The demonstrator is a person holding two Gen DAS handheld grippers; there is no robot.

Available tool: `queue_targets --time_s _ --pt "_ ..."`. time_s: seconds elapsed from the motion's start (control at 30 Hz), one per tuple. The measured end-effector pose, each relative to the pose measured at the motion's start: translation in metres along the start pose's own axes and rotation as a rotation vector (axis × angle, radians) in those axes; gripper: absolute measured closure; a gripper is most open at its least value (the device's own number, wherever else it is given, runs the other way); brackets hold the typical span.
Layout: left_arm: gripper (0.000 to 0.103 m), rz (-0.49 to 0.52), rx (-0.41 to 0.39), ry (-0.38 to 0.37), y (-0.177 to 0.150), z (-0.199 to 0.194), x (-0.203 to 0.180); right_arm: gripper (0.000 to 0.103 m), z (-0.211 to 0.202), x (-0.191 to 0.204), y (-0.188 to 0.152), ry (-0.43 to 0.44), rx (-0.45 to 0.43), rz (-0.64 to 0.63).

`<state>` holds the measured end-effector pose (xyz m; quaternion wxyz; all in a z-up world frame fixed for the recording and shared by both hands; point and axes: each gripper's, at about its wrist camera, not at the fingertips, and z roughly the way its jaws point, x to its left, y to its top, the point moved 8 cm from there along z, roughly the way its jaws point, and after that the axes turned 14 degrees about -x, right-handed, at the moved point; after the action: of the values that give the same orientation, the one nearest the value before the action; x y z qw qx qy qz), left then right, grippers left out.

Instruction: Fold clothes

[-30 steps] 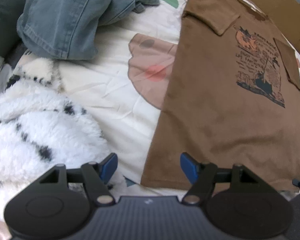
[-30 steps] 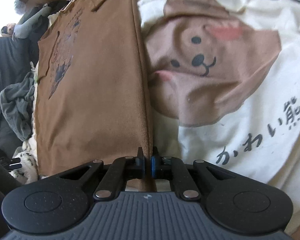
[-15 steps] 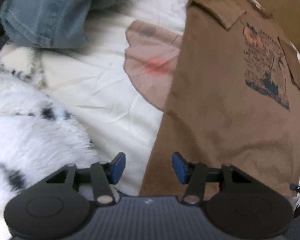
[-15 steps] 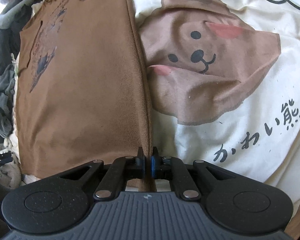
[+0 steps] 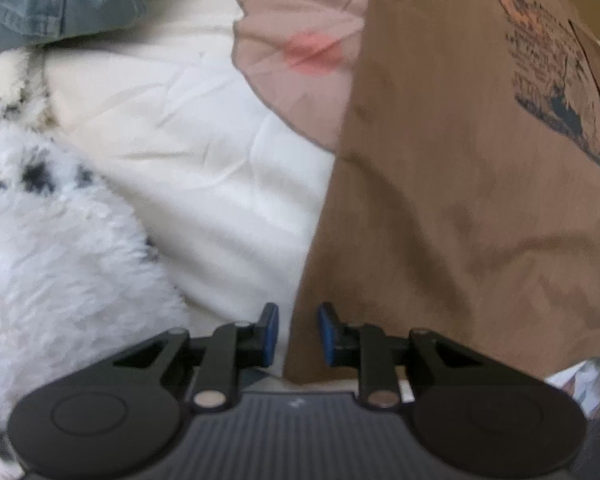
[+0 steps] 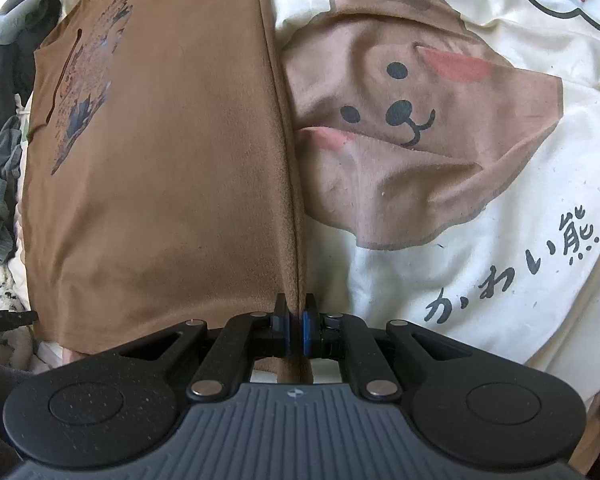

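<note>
The right tool [image 6: 299, 330] is clamped on the bottom corner of the brown T-shirt [image 6: 160, 168], pinning that edge so the hem can be lifted evenly. The left tool [image 5: 298, 334] points down over the opposite bottom corner, its jaws closing with the shirt's side edge between the blue pads [image 5: 326, 332], not yet pinched. The shirt lies flat on the bed's bear-print quilt [image 6: 480, 280], running toward 12 o'clock, sleeves already folded in. Jeans [image 5: 56, 0] sit at 11 o'clock, a fluffy blanket [image 5: 60, 248] at 9.
</note>
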<state>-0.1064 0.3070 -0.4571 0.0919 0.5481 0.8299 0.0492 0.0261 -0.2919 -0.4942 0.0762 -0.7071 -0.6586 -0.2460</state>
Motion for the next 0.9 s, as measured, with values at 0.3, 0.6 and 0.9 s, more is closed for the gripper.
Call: queue_targets --time_s 0.3,0.6,0.9 --pt "0.08 0.024 0.025 -0.022 -0.016 0.011 -0.009 0.099 0.002 0.002 -0.002 -0.009 0.006 0.006" --pt "0.098 -0.015 0.035 -0.013 -0.016 0.0 -0.013 0.1 0.001 0.004 0.001 -0.039 -0.003 0.02" --pt "0.099 -0.019 -0.004 -0.001 -0.017 -0.04 -0.021 0.101 -0.028 0.018 0.01 -0.045 -0.026 -0.006"
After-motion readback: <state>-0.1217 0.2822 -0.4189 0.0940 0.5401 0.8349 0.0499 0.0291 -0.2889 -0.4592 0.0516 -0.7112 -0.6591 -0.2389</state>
